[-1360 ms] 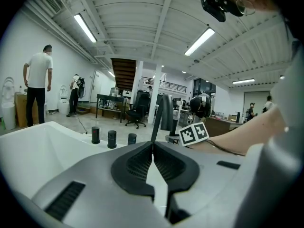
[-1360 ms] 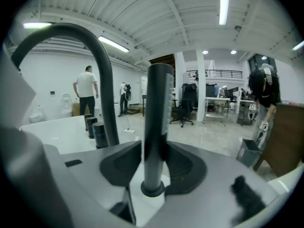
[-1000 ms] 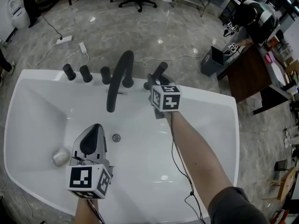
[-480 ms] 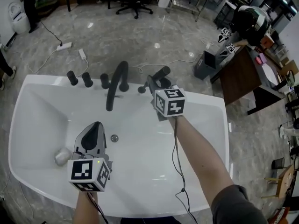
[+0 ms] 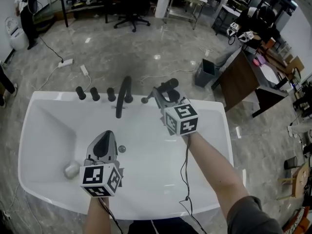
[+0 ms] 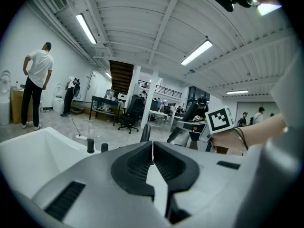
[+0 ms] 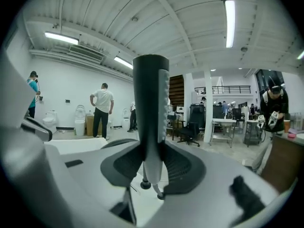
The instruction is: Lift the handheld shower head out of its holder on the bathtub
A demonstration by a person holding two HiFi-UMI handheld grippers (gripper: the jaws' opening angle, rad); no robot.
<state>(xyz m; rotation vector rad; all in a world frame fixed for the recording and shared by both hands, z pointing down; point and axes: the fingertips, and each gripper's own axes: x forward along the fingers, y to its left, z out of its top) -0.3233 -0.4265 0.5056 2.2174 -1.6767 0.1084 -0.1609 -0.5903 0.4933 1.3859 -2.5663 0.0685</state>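
The black handheld shower head (image 5: 168, 86) is off the tub rim, raised above the back edge of the white bathtub (image 5: 217, 130). My right gripper (image 5: 163, 97) is shut on its handle. In the right gripper view the shower head (image 7: 151, 103) stands upright between the pads of the right gripper (image 7: 153, 163), its lower end showing below them. Over the tub's near left, my left gripper (image 5: 105, 139) is shut with nothing in it. In the left gripper view the left gripper (image 6: 152, 158) has its jaws closed together.
A black arched faucet (image 5: 122, 96) and three black knobs (image 5: 95, 93) stand on the tub's back rim. A drain (image 5: 122, 149) and a grey lump (image 5: 72, 169) lie in the basin. Behind the tub are a marble floor with cables (image 5: 66, 61), an office chair and desks.
My right gripper has risen with the shower head, carrying it up and clear of the back rim. The left gripper has also risen, still shut.
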